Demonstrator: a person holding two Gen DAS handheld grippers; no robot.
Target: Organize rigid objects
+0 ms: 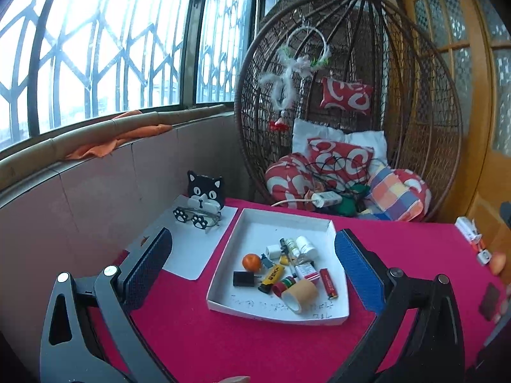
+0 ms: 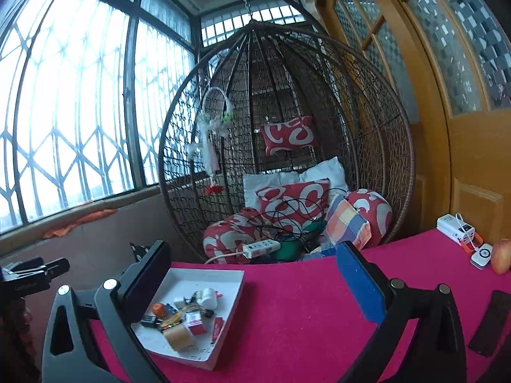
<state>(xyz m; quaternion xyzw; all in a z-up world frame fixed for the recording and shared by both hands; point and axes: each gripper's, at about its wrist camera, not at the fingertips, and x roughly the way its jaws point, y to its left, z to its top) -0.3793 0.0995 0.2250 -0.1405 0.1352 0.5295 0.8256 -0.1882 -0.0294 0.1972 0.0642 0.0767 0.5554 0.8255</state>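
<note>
The shallow white cardboard tray (image 1: pixel 319 220) of small objects sits centre frame between the wide-open fingers of the left gripper (image 1: pixel 252 268) — nearer than the right gripper (image 2: pixel 255 281), also open and empty.

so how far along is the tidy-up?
Small items already sit heaped in the white tray: orange, tape roll, red lighter. Nothing in hand: left claw and right claw both open, empty. Left: glasses by the cat stand.
</note>
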